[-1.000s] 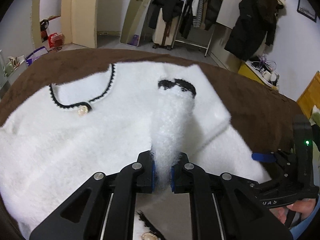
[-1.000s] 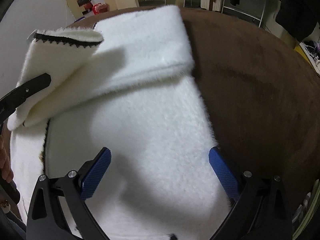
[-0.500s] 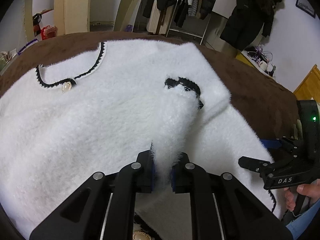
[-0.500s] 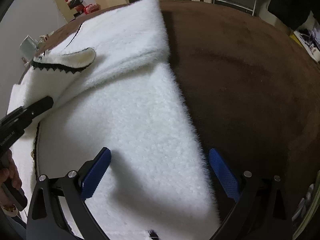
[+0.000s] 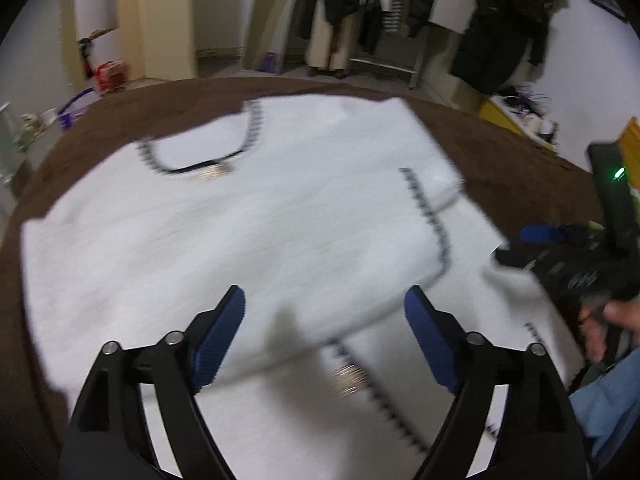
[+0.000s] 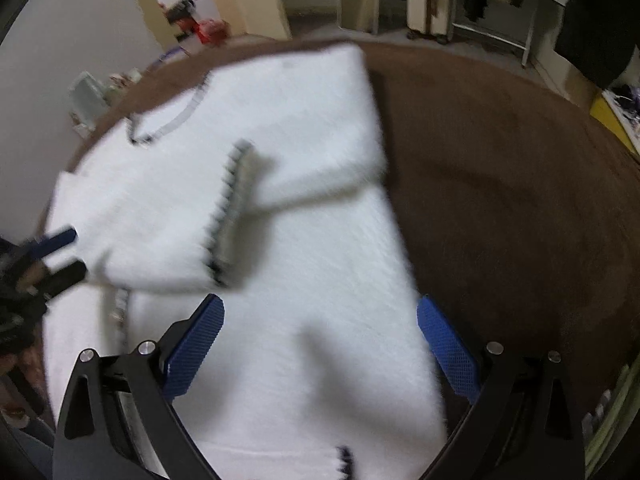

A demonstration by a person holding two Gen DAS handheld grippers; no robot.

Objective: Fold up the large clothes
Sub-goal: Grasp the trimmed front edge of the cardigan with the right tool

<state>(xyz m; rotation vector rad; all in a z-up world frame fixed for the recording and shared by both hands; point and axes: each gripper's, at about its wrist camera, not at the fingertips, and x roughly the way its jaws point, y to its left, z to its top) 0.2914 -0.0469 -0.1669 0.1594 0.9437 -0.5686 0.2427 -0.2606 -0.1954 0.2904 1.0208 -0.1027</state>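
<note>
- Fluffy white cardigan with black trim lies spread over a brown blanket, its neckline toward the far edge of the bed.
- One sleeve is folded across the chest, its black-edged cuff resting on the body of the garment, as the right wrist view shows.
- Left gripper hovers above the lower front of the cardigan, its blue pads swinging apart with nothing pinched between them; white fabric lies below the gap.
- Gold button sits on the trimmed front edge just under that gripper; a second one shows at the neckline.
- Right gripper hangs over the near right side of the garment, fingers spread wide and empty, one pad above the cardigan's edge where it meets the blanket.
- Left wrist view catches the right gripper's body at the frame's right edge, a green light lit on it, with a hand and a blue sleeve below.
- Dark coats hang on a rack against the far wall; both views are blurred.
</note>
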